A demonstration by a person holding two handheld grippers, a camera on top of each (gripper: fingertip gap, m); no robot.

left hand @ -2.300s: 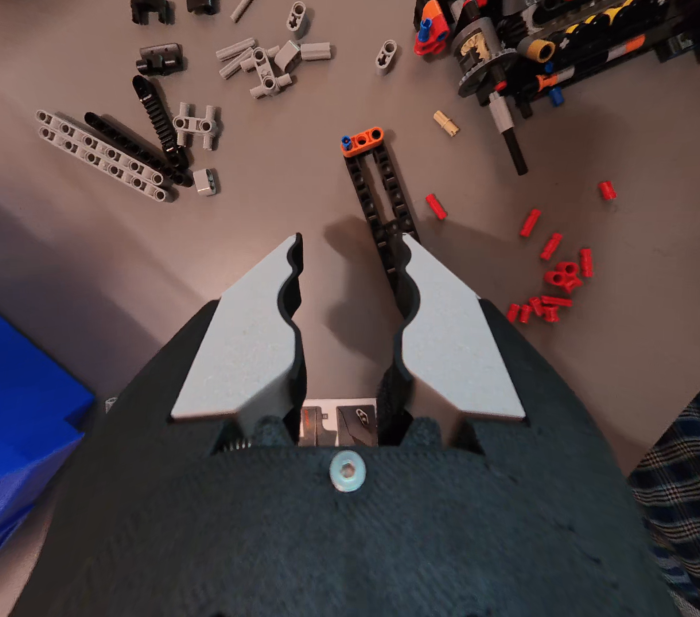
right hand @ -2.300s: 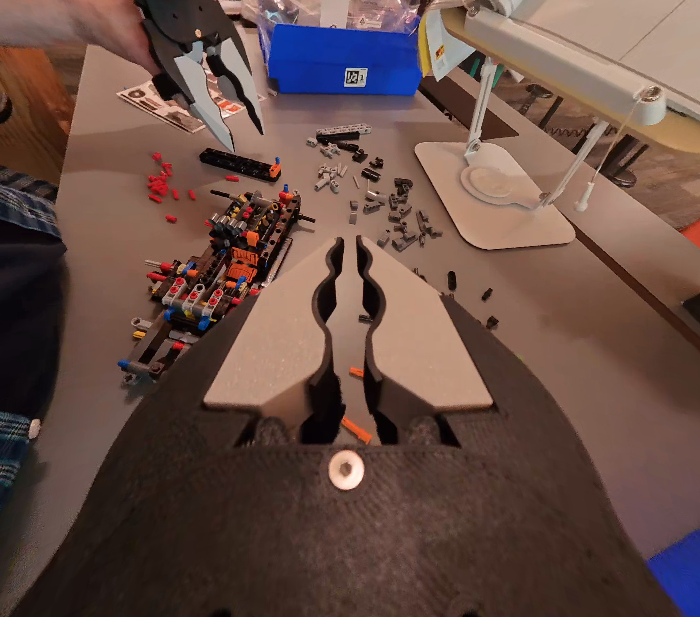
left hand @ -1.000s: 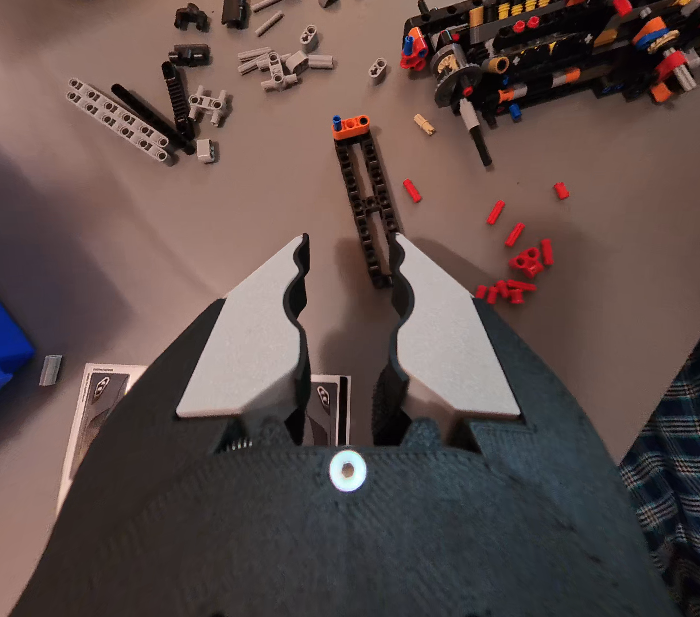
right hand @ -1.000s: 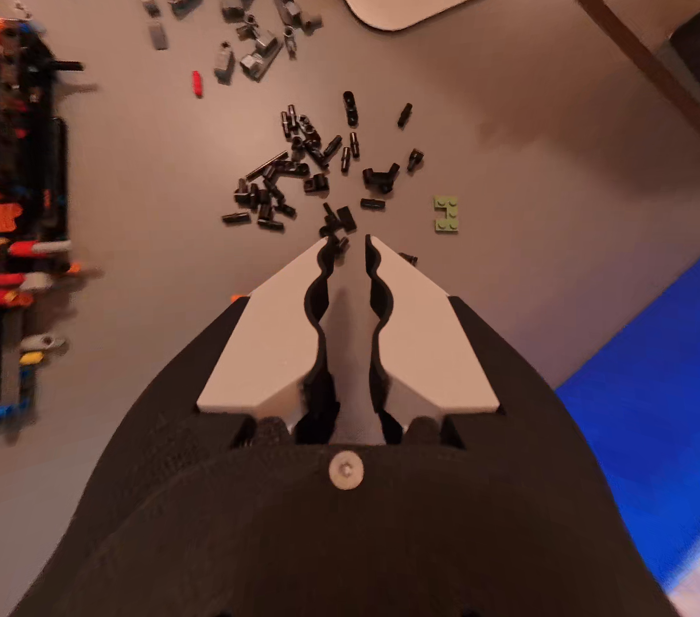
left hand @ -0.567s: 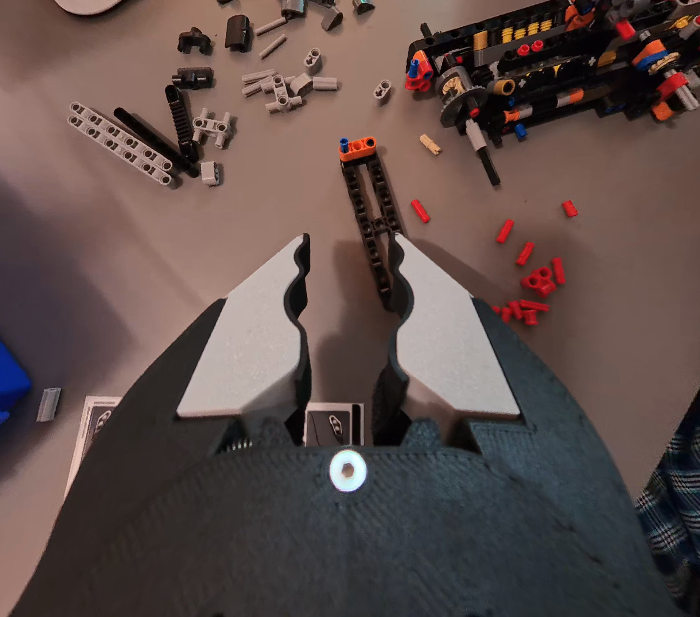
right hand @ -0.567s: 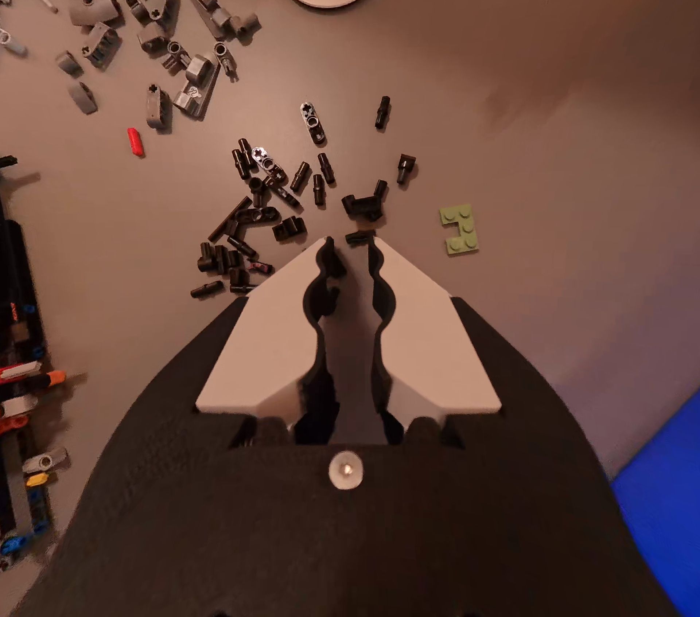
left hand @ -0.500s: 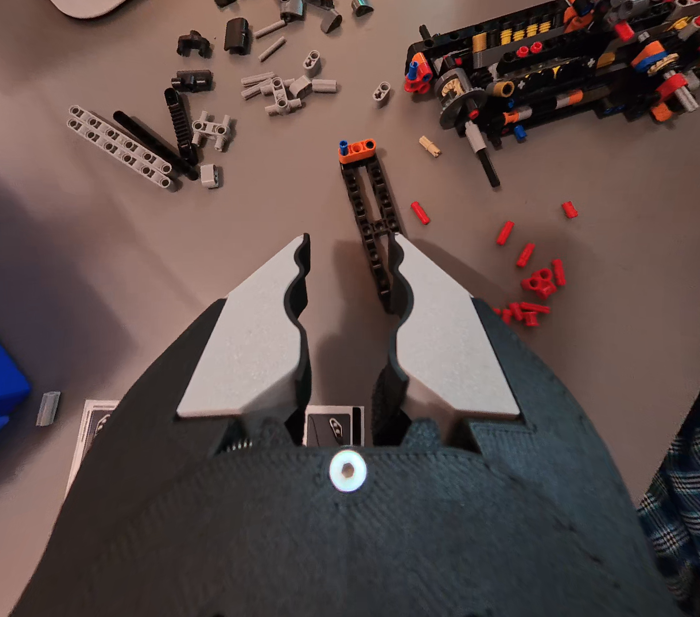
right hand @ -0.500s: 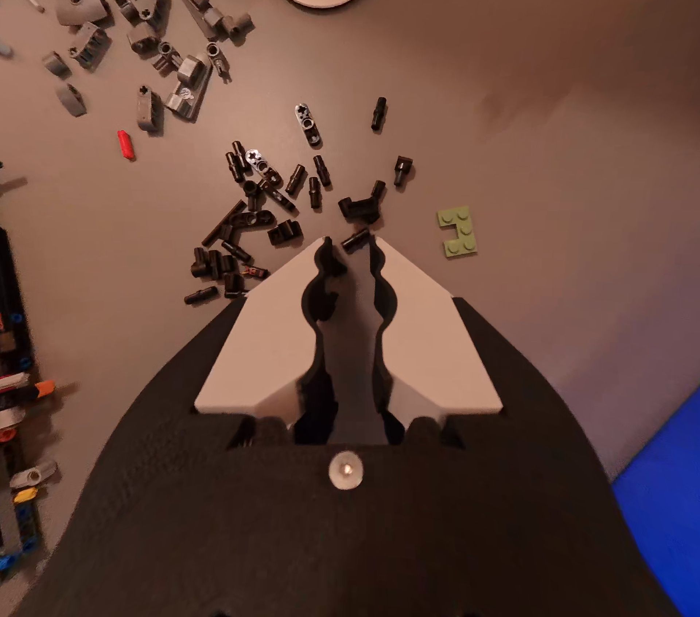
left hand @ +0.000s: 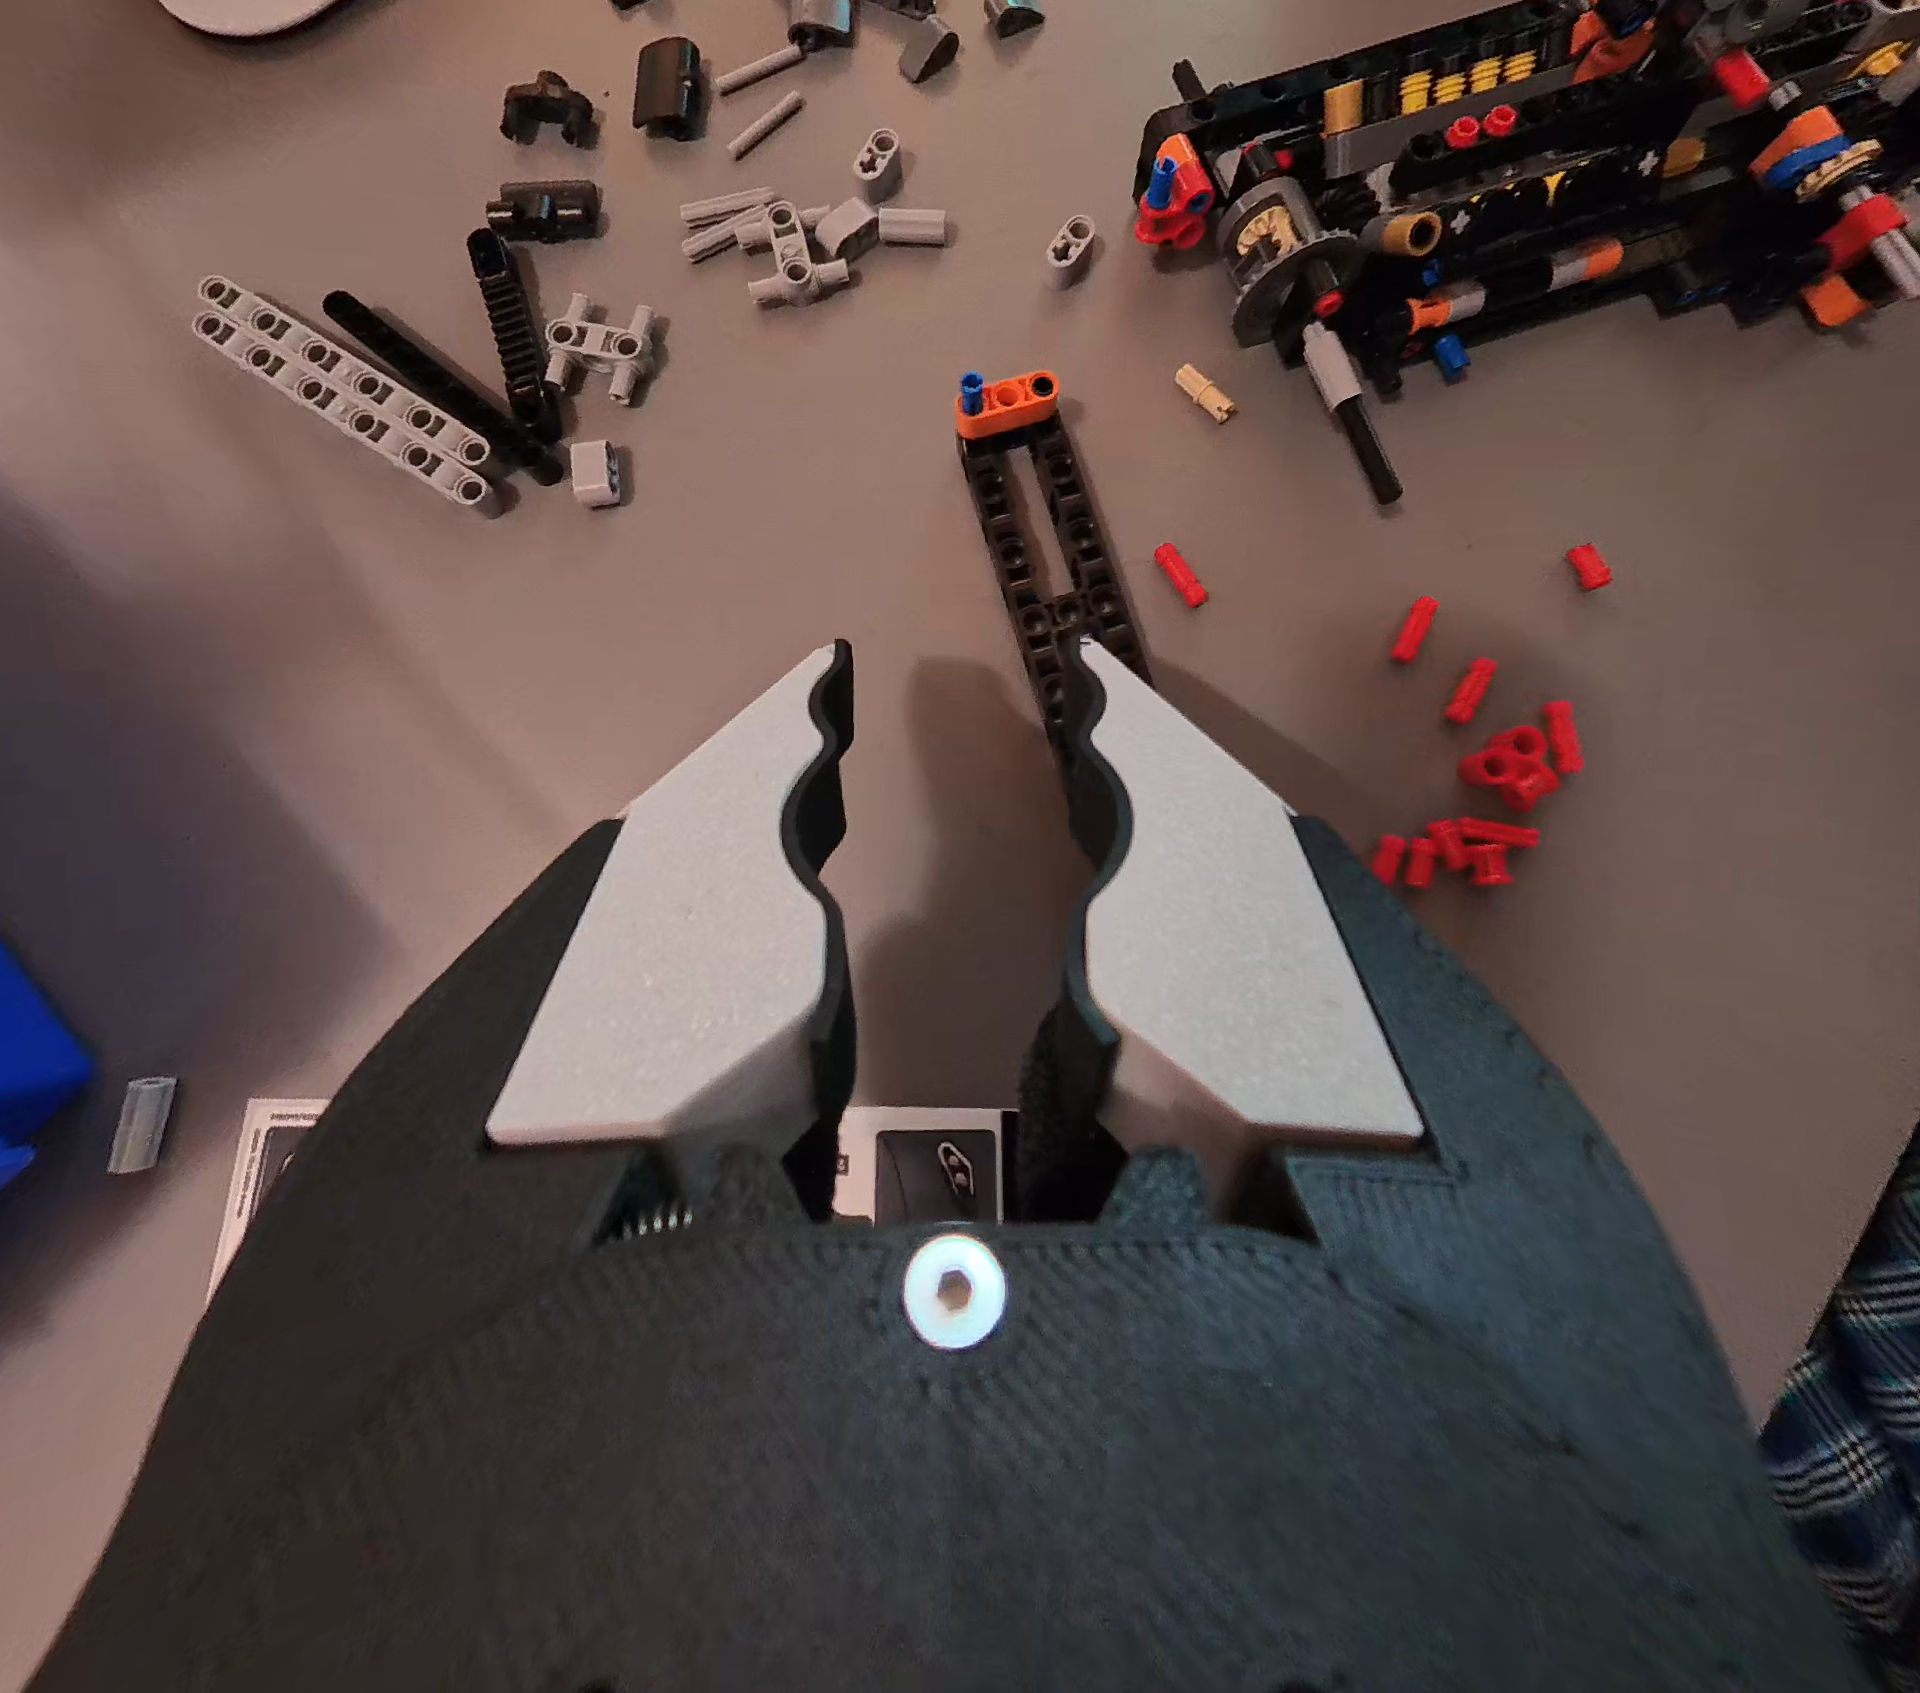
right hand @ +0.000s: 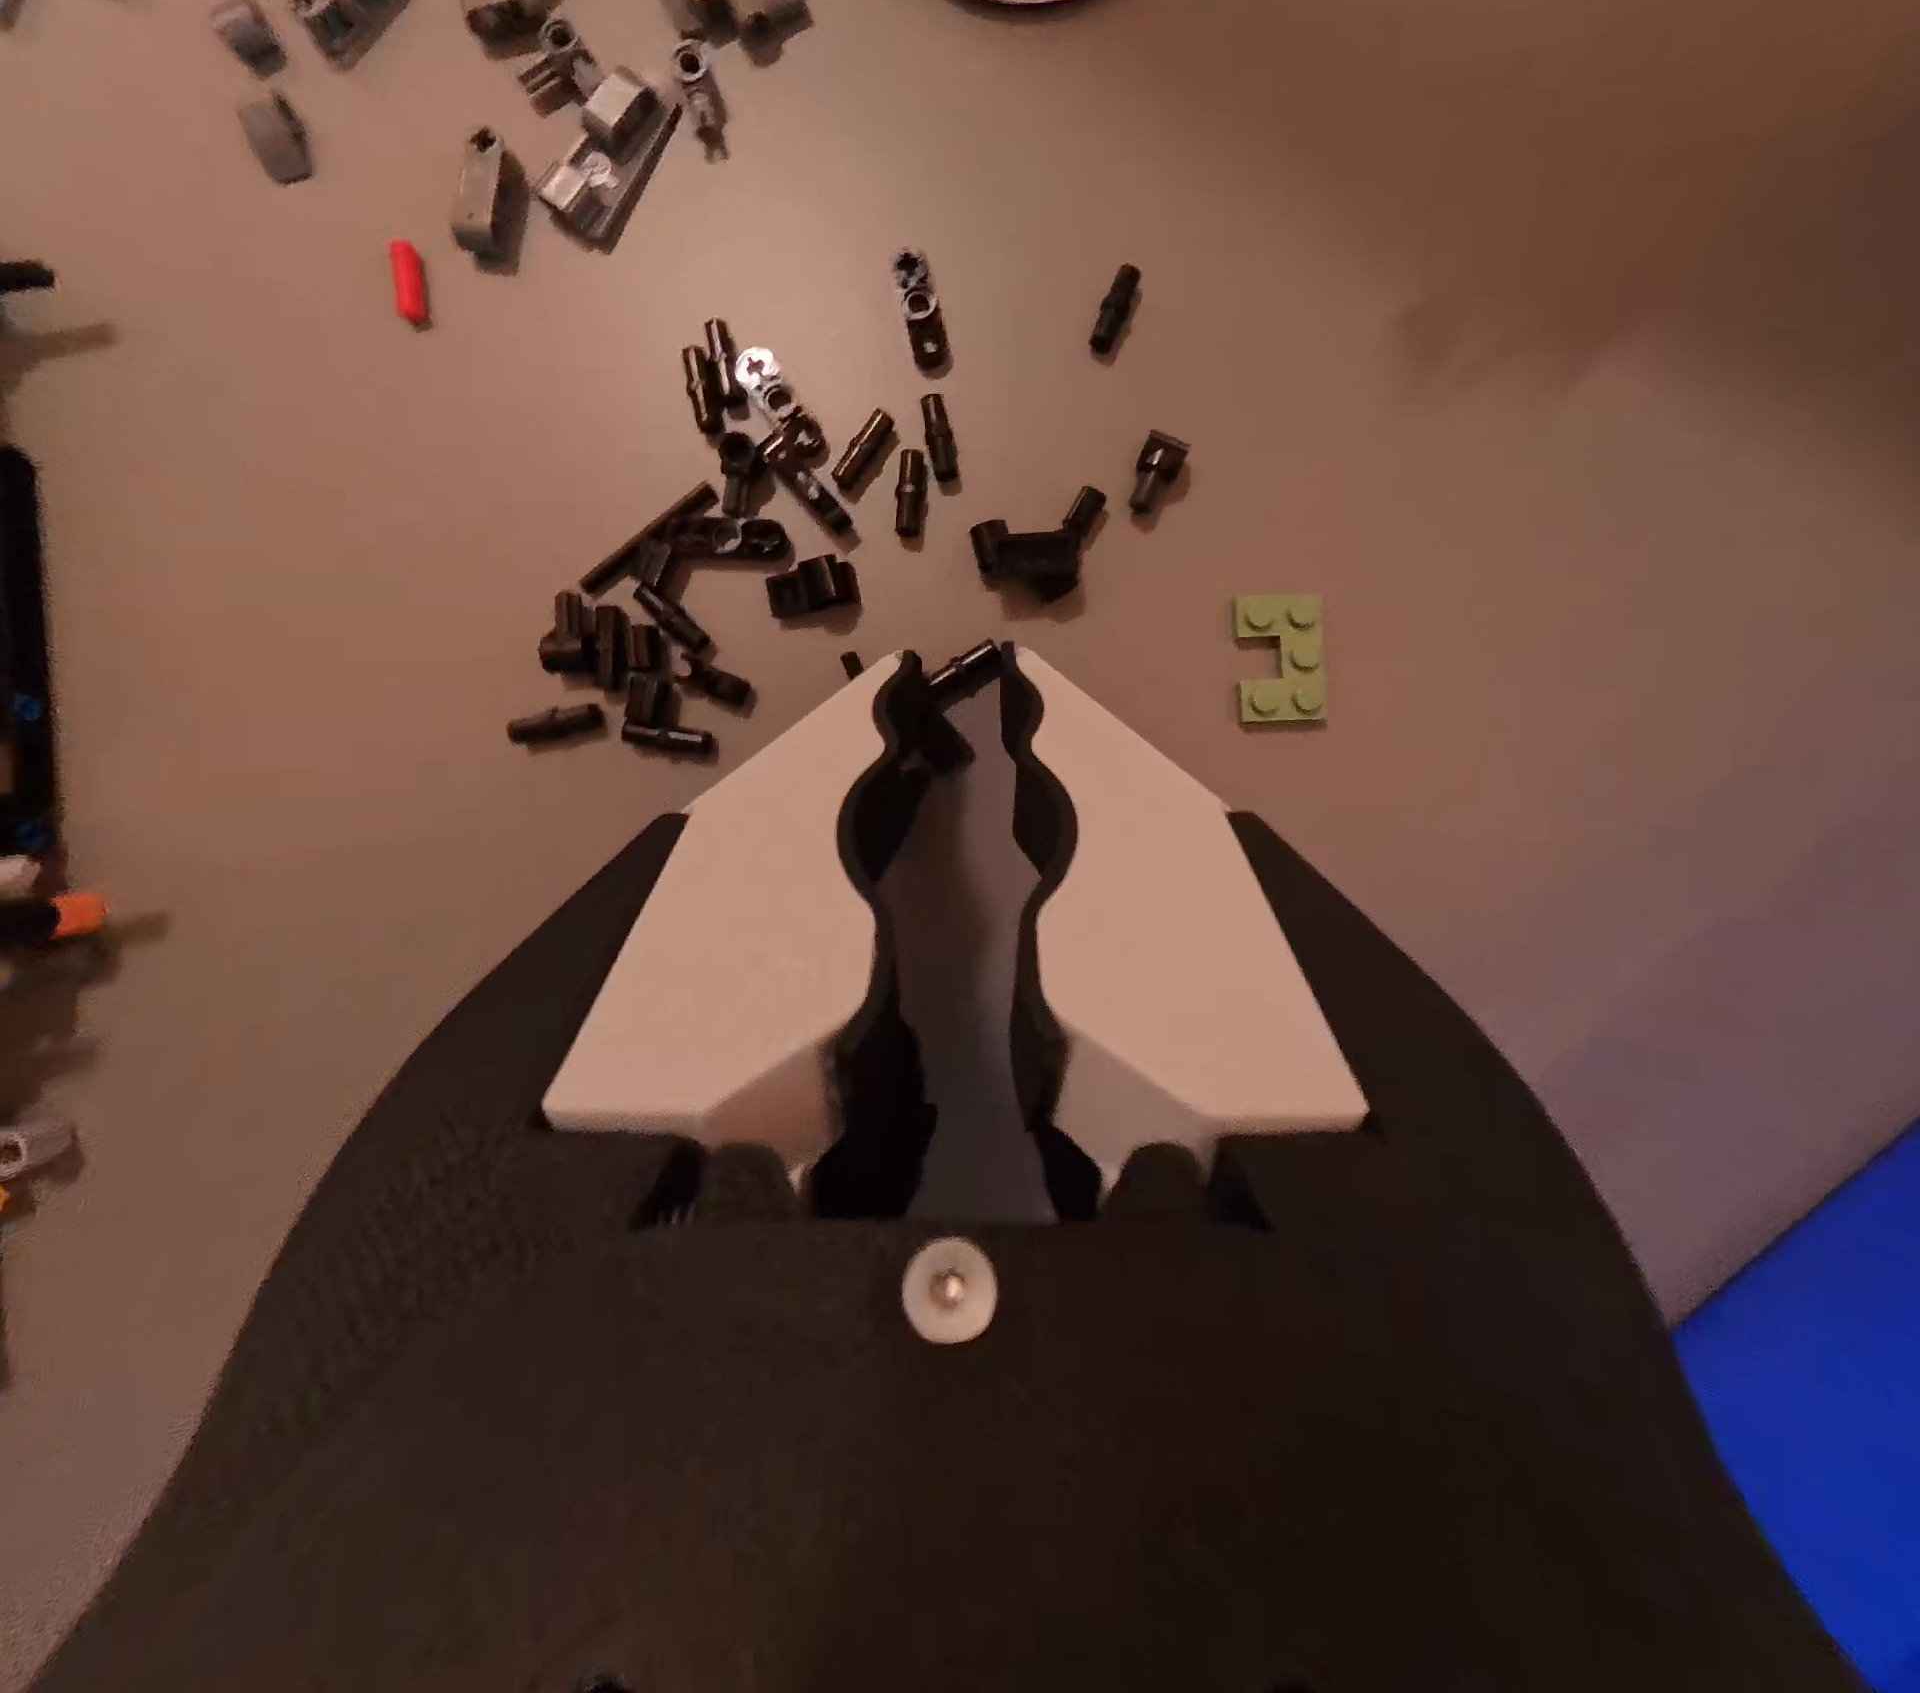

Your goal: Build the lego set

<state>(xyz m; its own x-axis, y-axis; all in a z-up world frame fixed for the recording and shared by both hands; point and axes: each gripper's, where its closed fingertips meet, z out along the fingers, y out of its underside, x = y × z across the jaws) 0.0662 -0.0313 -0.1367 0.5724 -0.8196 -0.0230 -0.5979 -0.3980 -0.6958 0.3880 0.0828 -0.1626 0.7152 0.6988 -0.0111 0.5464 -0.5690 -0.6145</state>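
A small black pin [right hand: 966,669] now lies between the tips of the right gripper [right hand: 956,664], whose jaws are a little apart and not yet clamped. The gripper has come lower onto the heap of black pins [right hand: 717,563] just ahead, so the pick seems near. The left gripper [left hand: 961,667] stays wide apart over the black frame [left hand: 1044,557]; the half-built model [left hand: 1558,189] lies ahead to its right.

A partly built model [left hand: 1538,178] is seen upper right; a black frame [left hand: 1044,563] with an orange end lies flat at centre. Black pins [right hand: 727,563] are scattered mid-frame.
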